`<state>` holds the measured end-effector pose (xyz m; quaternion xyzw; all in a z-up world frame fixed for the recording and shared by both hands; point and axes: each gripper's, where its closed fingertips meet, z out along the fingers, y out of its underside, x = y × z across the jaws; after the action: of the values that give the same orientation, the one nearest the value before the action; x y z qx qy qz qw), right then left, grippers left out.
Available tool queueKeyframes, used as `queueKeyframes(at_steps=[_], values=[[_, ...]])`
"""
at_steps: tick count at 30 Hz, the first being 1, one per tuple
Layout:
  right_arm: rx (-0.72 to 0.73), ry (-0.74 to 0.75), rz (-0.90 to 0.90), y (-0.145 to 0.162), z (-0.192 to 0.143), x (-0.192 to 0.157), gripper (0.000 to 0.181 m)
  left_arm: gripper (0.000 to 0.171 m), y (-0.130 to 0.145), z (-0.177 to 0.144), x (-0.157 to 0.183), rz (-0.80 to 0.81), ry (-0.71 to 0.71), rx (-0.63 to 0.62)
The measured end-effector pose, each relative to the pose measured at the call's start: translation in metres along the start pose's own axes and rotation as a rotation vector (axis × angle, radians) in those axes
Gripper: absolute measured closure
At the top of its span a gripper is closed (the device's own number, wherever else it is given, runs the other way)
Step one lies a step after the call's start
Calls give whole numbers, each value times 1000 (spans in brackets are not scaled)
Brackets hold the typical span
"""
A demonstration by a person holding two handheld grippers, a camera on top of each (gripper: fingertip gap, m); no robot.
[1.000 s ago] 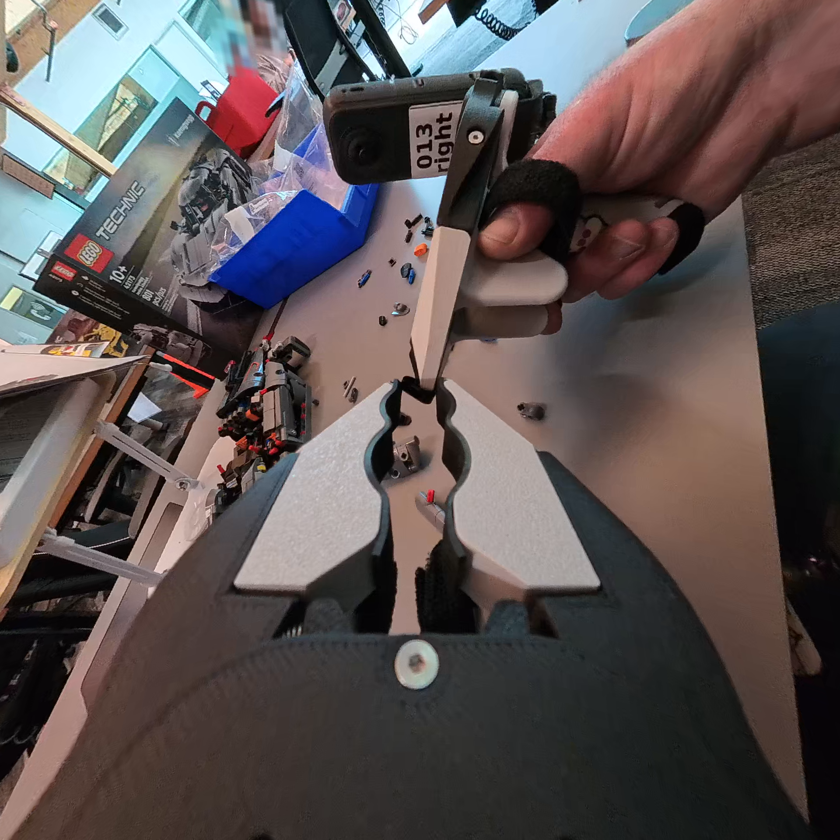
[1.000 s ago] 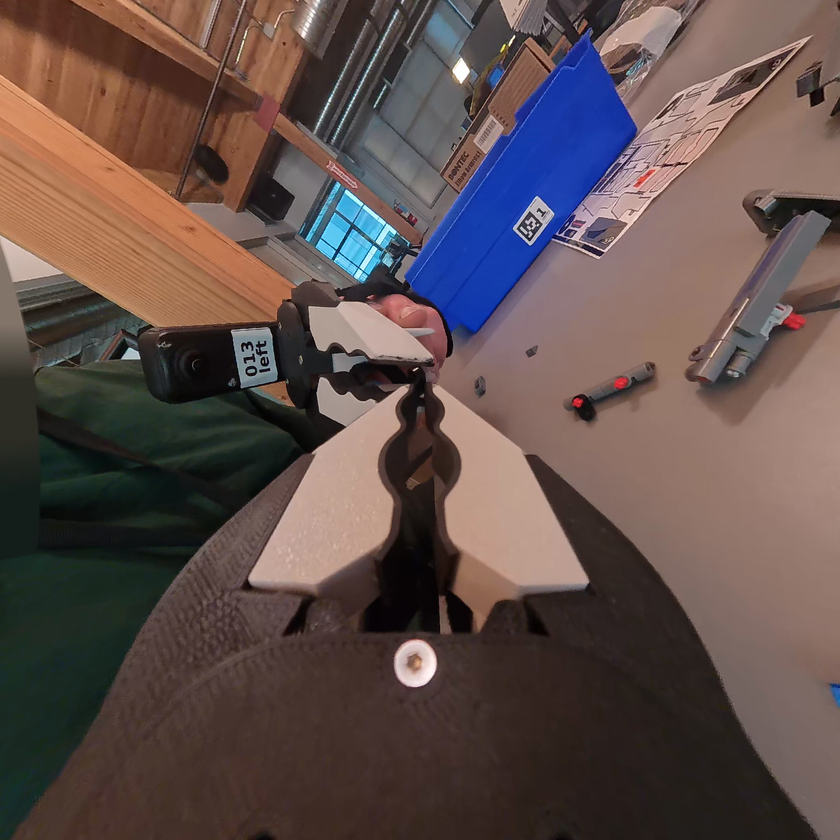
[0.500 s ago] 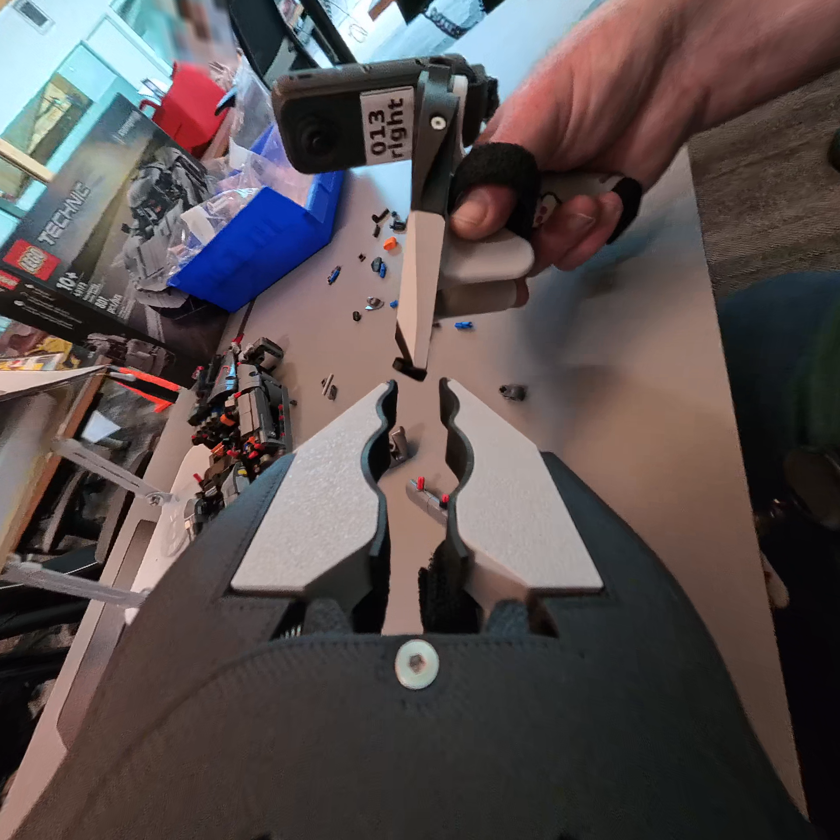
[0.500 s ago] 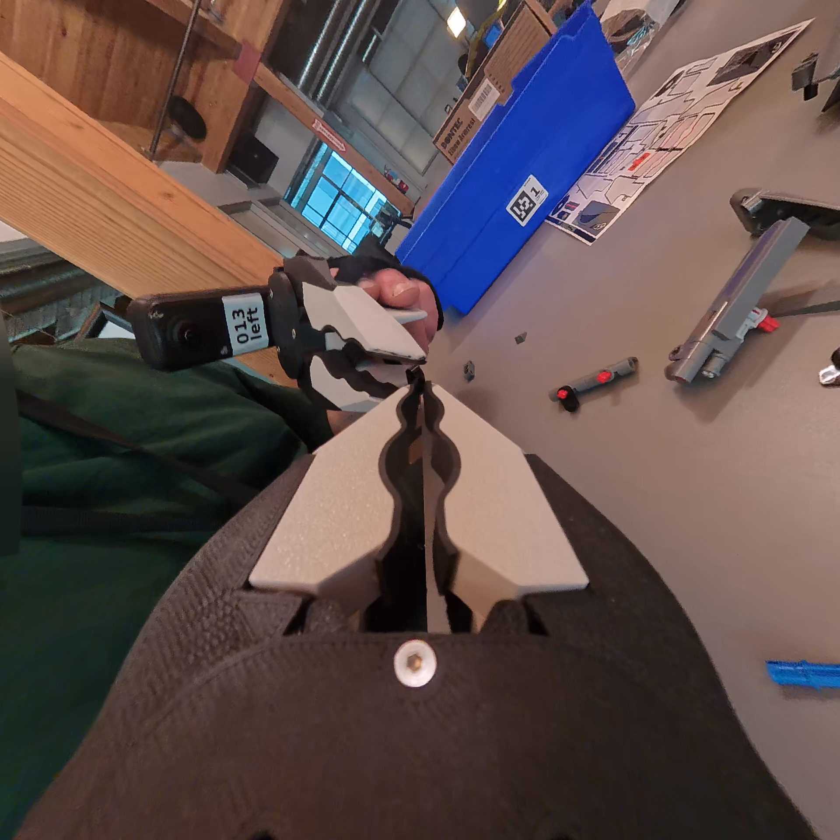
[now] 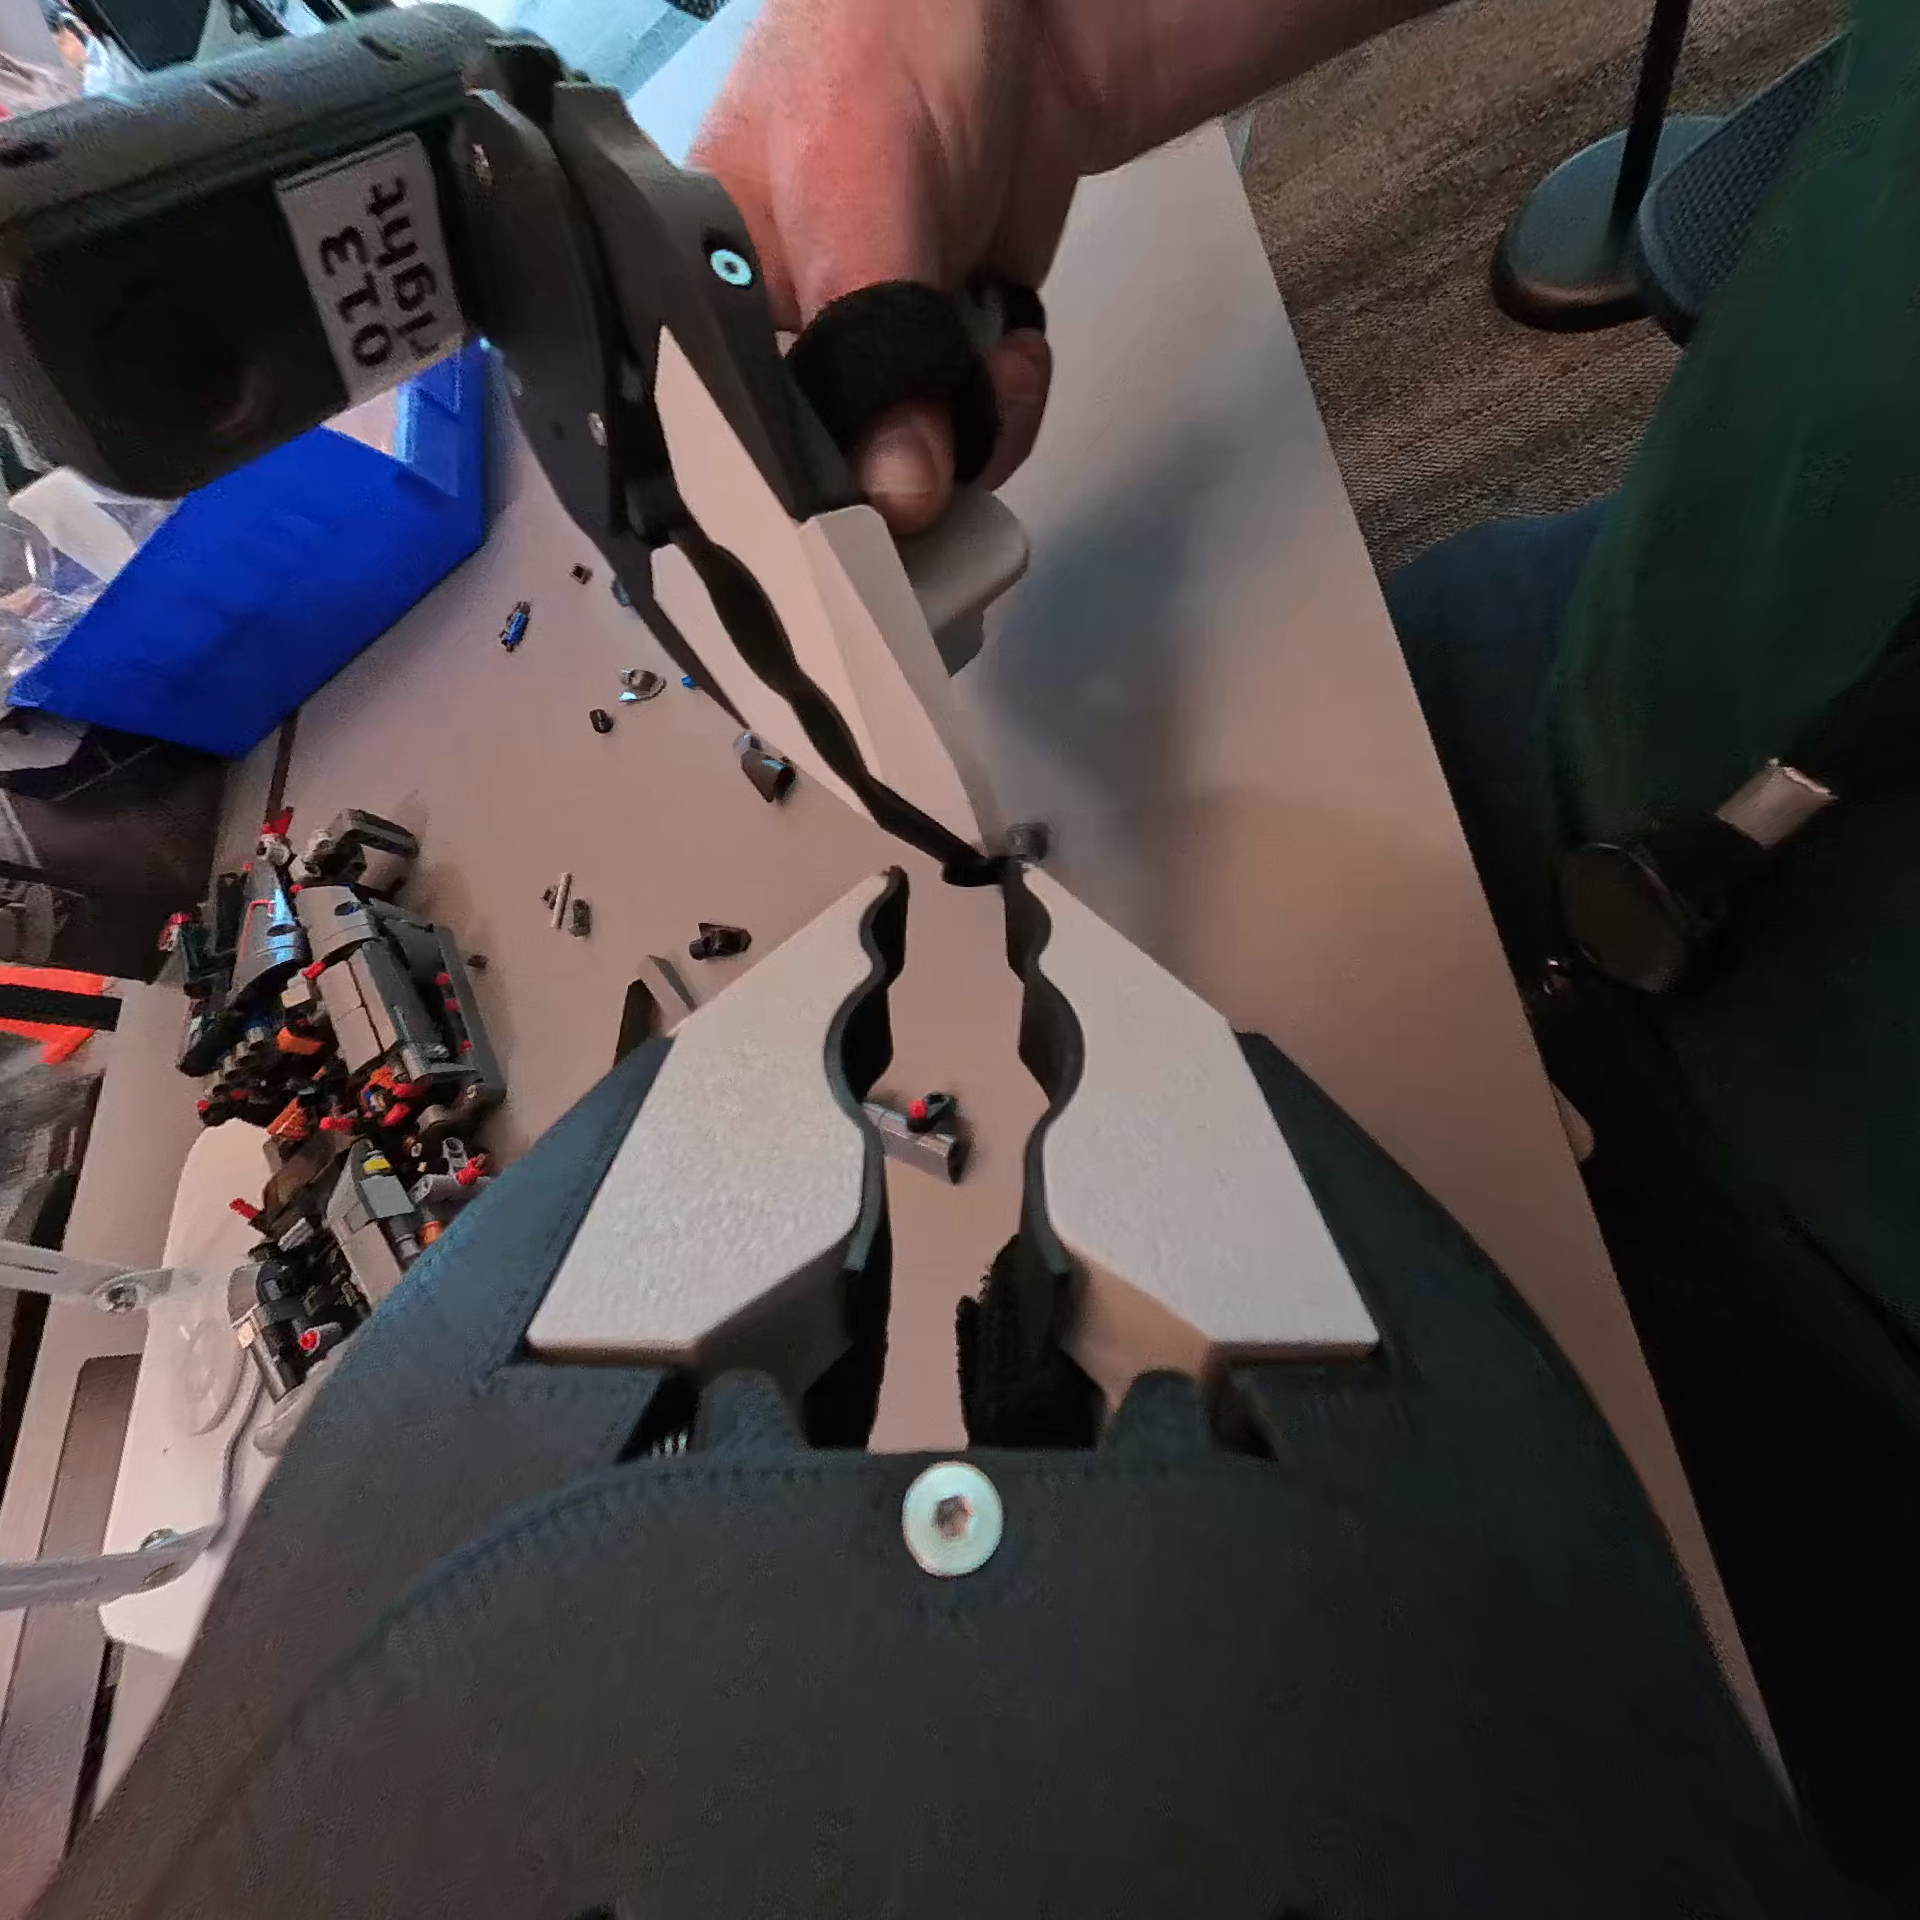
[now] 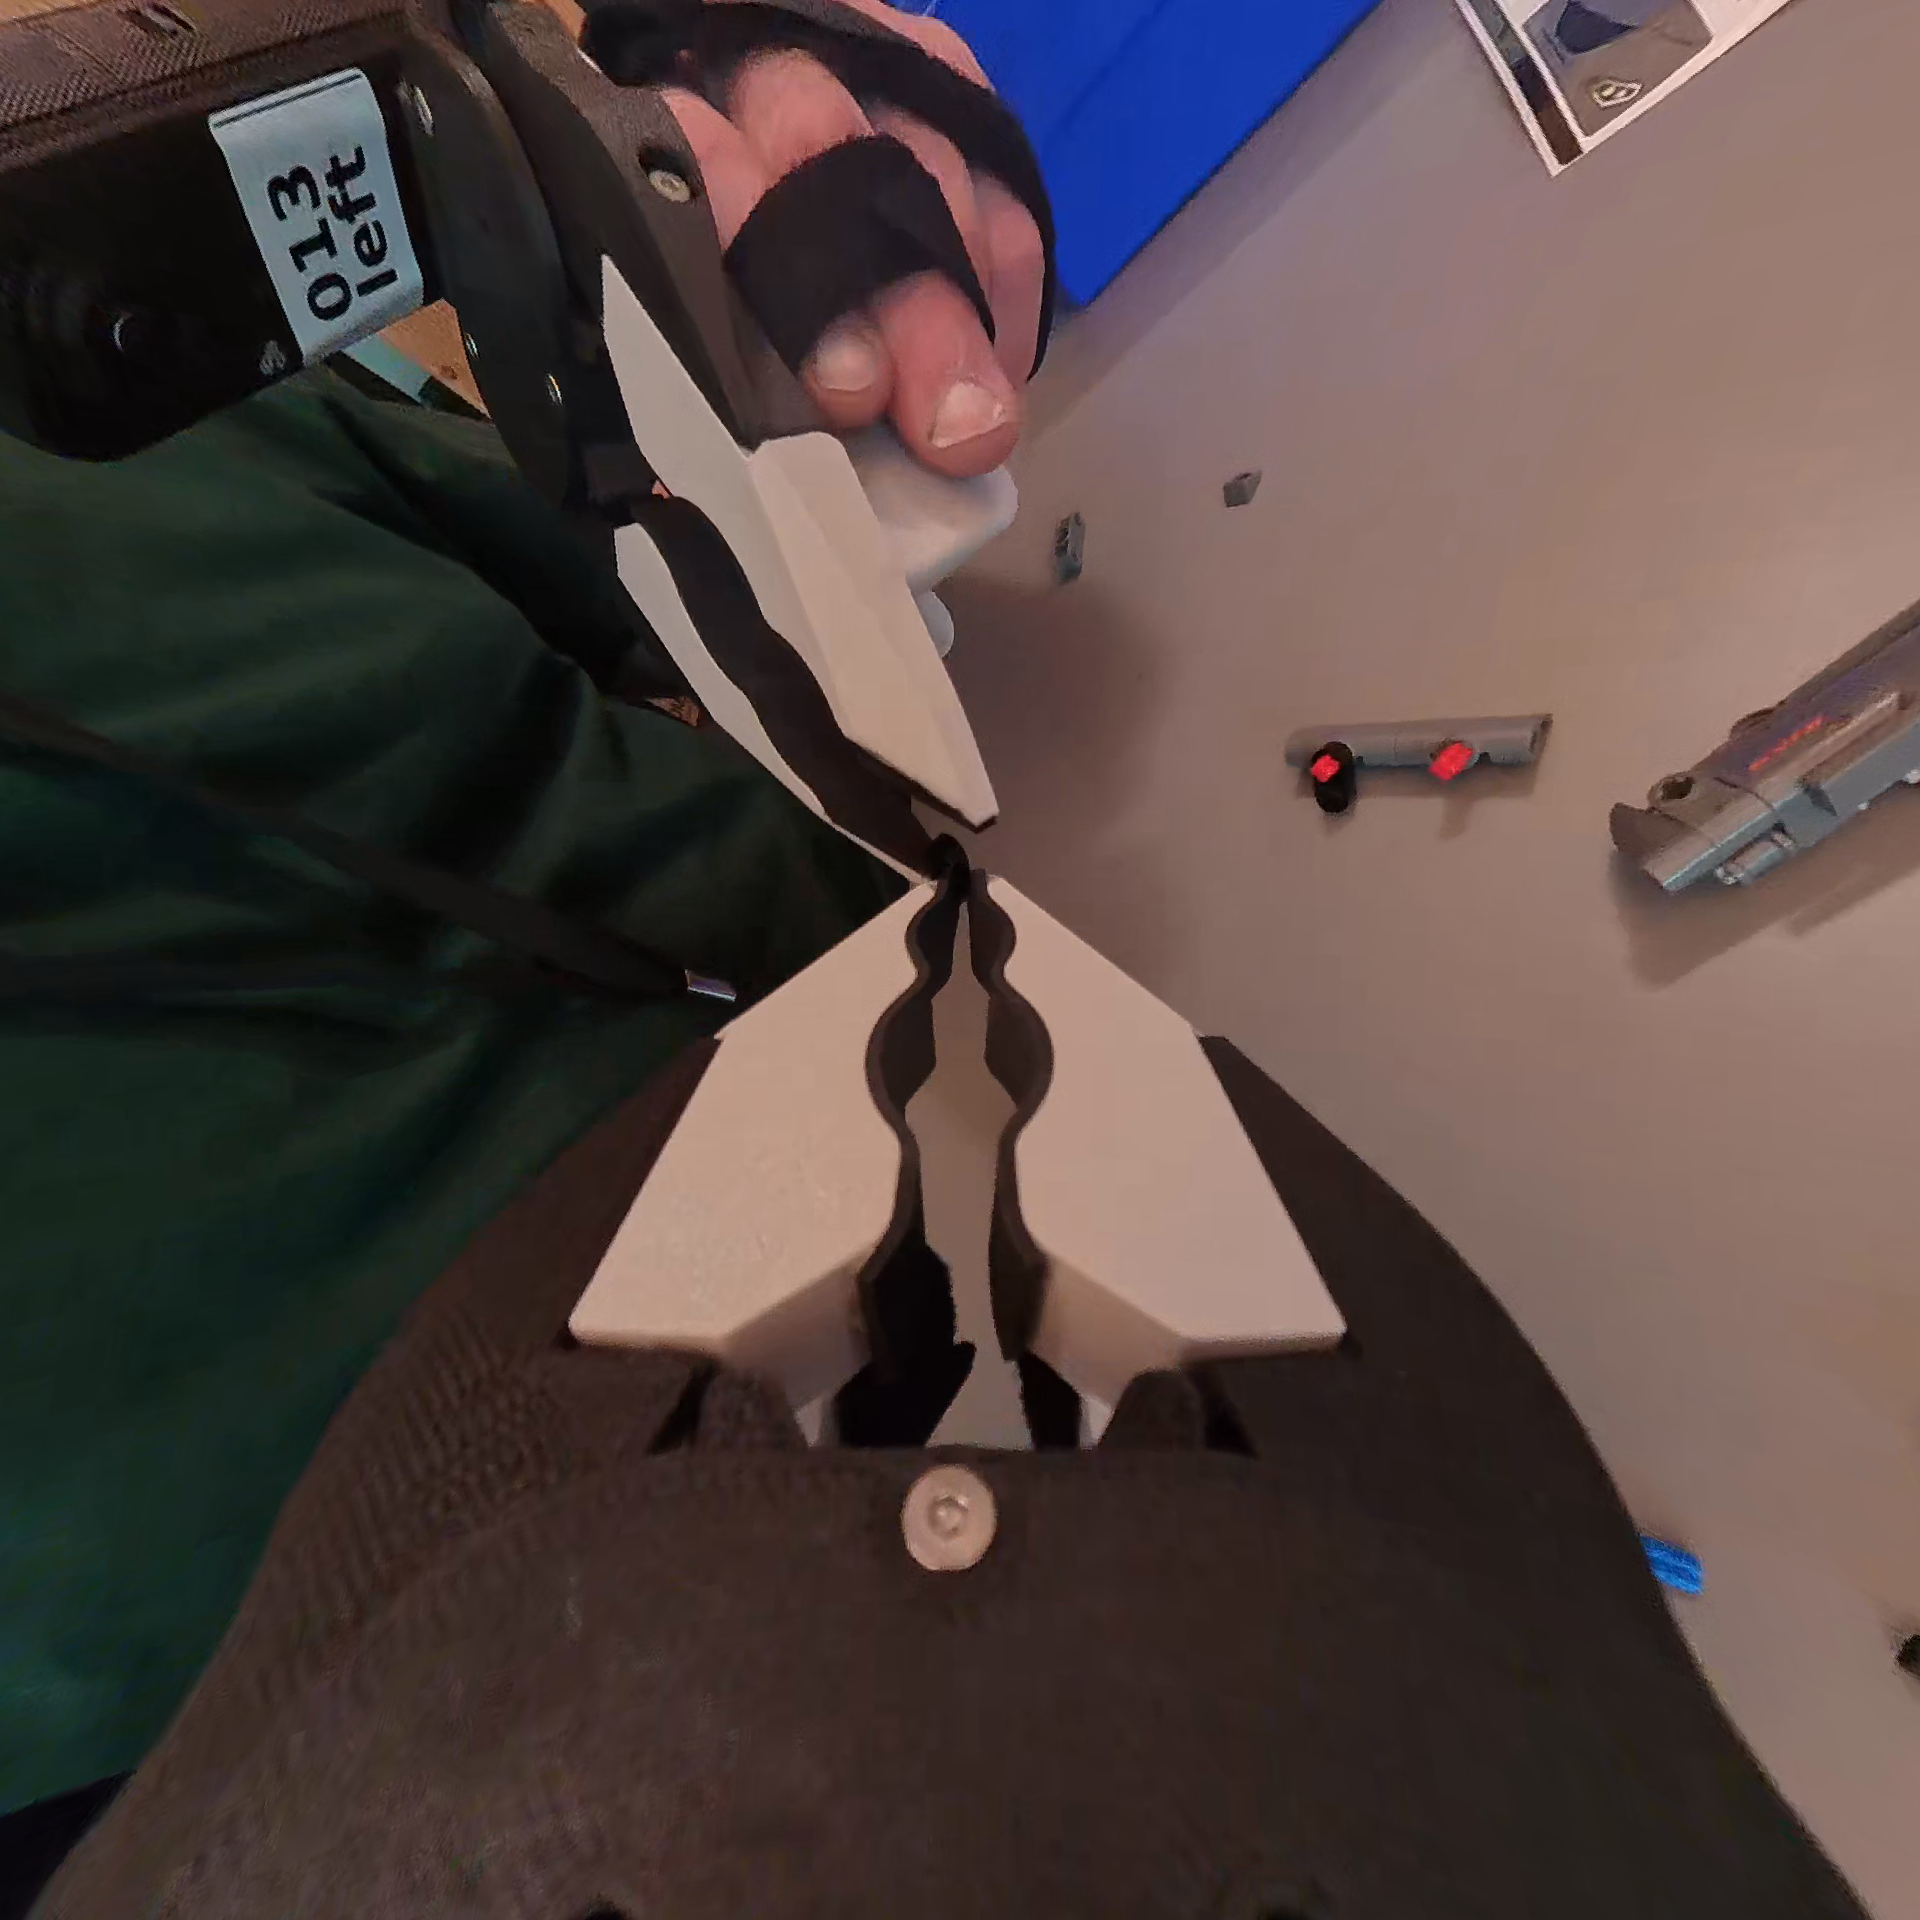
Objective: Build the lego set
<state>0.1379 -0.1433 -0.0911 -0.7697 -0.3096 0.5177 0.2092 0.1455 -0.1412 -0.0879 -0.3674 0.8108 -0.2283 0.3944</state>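
In the left wrist view my left gripper (image 5: 951, 883) is open, its fingertips a small gap apart. My right gripper (image 5: 961, 847) comes in from the upper left and is shut on a small black lego piece (image 5: 971, 871). It holds the piece right at the mouth of the left gripper, close to its right fingertip. In the right wrist view the right gripper (image 6: 951, 888) is pinched on the same black piece (image 6: 951, 854), and the left gripper (image 6: 940, 836) meets it tip to tip. Both are held above the grey table (image 5: 1195, 883).
A partly built dark lego model (image 5: 343, 1039) lies at the left, beyond it a blue bin (image 5: 260, 582). Small loose pieces are scattered on the table, including a grey pin piece (image 5: 920, 1132). A grey beam with red pins (image 6: 1423, 753), a long grey assembly (image 6: 1766, 800) and an instruction sheet (image 6: 1600, 73) lie to the right. Both grippers' tips are close together, under 4 cm apart. Both grippers' tips are roughly 30 cm from the partly built dark lego model (image 5: 343, 1039).
Half a second ago the two grippers' tips stood a little apart. Now they meet again and both grippers look much nearer to each other. The right gripper still holds the black piece.
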Motion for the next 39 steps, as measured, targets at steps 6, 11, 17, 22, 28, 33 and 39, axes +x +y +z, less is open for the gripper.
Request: queueKeyframes(at_steps=[6,11,17,22,28,33,39], values=[[-71,-14,-4,2,5,2,181,159,3,4,7,-14,31,4],[-96,-8,3,2,6,7,181,159,7,6,6,-32,12,-7],[-19,-25,29,-8,1,11,181,160,9,5,-6,-55,-73,7],[154,-66,67,-22,-6,10,180,160,6,-1,-19,-79,-171,49],[289,-104,118,-29,-12,8,178,160,2,-5,-28,-82,-268,78],[362,23,44,-34,-17,13,171,160,4,-2,-29,-155,-272,90],[425,285,-104,-36,-28,16,170,160,4,-7,-37,-306,-268,166]])
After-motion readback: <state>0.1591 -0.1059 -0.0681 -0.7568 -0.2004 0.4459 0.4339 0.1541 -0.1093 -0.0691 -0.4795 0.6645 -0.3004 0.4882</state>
